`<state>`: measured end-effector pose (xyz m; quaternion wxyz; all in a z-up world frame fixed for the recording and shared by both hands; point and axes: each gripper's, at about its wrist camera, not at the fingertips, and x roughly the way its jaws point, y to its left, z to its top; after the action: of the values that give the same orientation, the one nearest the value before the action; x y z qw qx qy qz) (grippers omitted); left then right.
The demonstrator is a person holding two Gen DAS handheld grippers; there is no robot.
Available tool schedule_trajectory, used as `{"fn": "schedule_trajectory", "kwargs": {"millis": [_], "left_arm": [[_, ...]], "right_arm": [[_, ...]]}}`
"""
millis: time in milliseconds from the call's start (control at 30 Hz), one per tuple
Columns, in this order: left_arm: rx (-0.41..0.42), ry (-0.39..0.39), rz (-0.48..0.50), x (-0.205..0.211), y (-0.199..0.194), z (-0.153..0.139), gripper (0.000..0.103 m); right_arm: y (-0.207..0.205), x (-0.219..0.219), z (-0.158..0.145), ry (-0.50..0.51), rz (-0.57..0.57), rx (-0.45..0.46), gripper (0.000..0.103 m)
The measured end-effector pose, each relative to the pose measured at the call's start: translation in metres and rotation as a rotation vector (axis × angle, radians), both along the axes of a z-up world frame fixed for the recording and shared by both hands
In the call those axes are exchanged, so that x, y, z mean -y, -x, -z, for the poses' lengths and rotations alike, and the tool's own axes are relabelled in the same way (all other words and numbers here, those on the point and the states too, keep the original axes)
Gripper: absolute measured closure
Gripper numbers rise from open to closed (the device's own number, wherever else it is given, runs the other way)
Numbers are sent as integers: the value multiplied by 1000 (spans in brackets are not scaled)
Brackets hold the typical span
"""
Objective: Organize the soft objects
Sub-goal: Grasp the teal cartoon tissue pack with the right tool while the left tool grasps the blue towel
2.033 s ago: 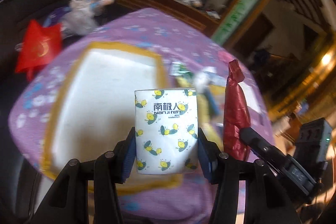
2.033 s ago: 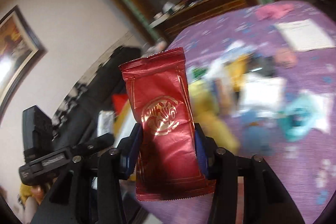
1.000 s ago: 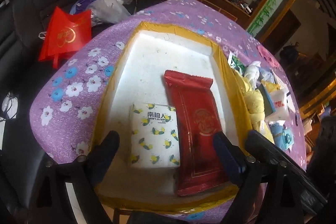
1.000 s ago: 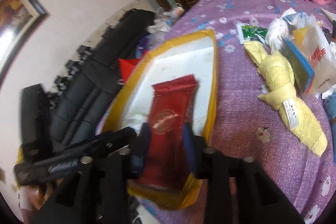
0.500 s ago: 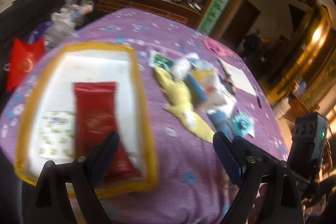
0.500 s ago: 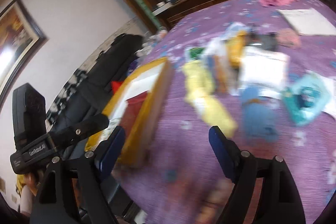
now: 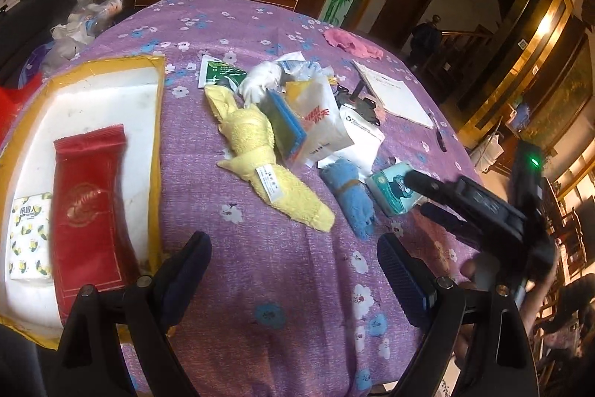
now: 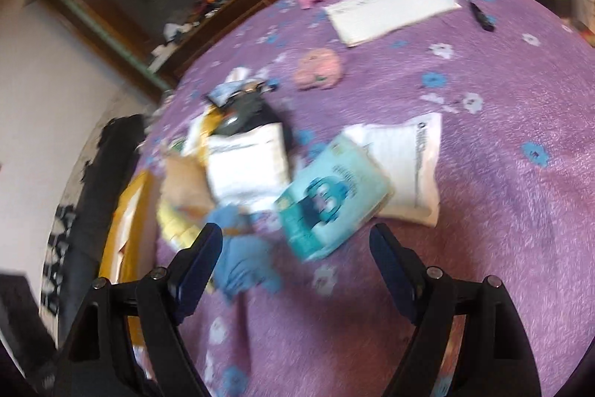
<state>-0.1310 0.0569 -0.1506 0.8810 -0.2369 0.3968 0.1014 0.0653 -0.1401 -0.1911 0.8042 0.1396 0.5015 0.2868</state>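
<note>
right tool (image 8: 293,259) agape above teal pack (image 8: 331,196)

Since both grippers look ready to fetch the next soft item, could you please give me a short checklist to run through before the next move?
1. Left gripper open, nothing between its jaws: ok.
2. Right gripper open and empty: ok.
3. Red packet and bee-print tissue pack lying inside the yellow-rimmed tray: ok.
4. Bare tray floor left for more items: ok.
5. Yellow towel and blue rolled towel uncovered for a grasp: ok.
6. Right wrist view sharp enough to aim at the teal tissue pack: not ok, blurred.
</note>
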Motion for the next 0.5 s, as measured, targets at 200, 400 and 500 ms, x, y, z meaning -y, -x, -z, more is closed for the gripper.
{"fn": "schedule_trajectory", "kwargs": {"millis": [200,400,500], "left_arm": [[-15,-6,4,2,-3,3,10],[-11,-20,52,15,-29,1,10],[-25,-53,96,28,-51,6,22]], "right_arm": [[-10,-18,9,86,52,16,41],[-8,-10,13,101,72,35,87],[3,4,7,29,44,86,93]]}}
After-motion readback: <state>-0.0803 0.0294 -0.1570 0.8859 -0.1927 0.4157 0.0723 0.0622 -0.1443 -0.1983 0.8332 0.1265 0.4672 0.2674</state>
